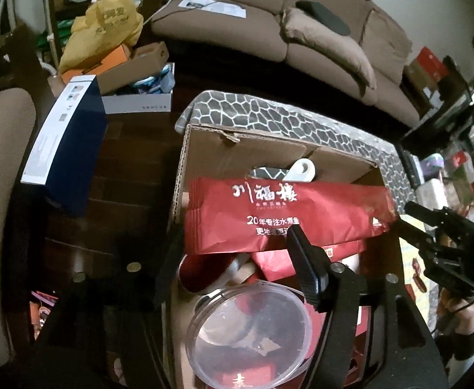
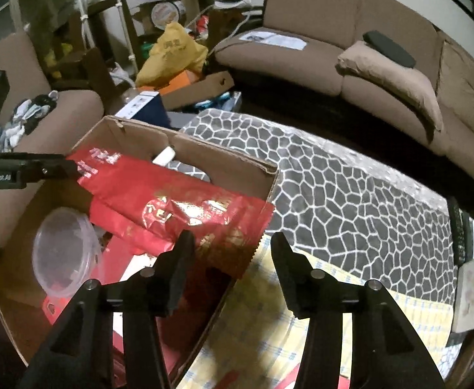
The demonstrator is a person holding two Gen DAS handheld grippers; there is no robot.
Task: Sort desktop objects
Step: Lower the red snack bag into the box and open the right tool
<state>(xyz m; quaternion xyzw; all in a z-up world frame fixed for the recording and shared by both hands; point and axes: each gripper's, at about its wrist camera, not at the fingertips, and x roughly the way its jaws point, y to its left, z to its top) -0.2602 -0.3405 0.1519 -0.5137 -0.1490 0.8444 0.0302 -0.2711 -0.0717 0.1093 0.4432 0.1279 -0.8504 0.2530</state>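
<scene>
Your red paper bag [image 1: 279, 217] is lying across the cardboard box [image 2: 224, 159], hiding its contents; both your left tongs [image 1: 233, 265] and right tongs [image 2: 230, 243] are standing wide, gripping nothing, just short of it

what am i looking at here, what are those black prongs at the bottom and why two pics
A person holds a two-finger gripper in each hand, each with a wide-angle camera looking along its black fingers. One picture is from the left gripper, the other from the right gripper. Both hang over an open brown cardboard box on a grey pebble-patterned cloth. Across the box lies a long red paper bag with white lettering; beneath it sits a round clear plastic lid. Both grippers look open, holding nothing.
</scene>
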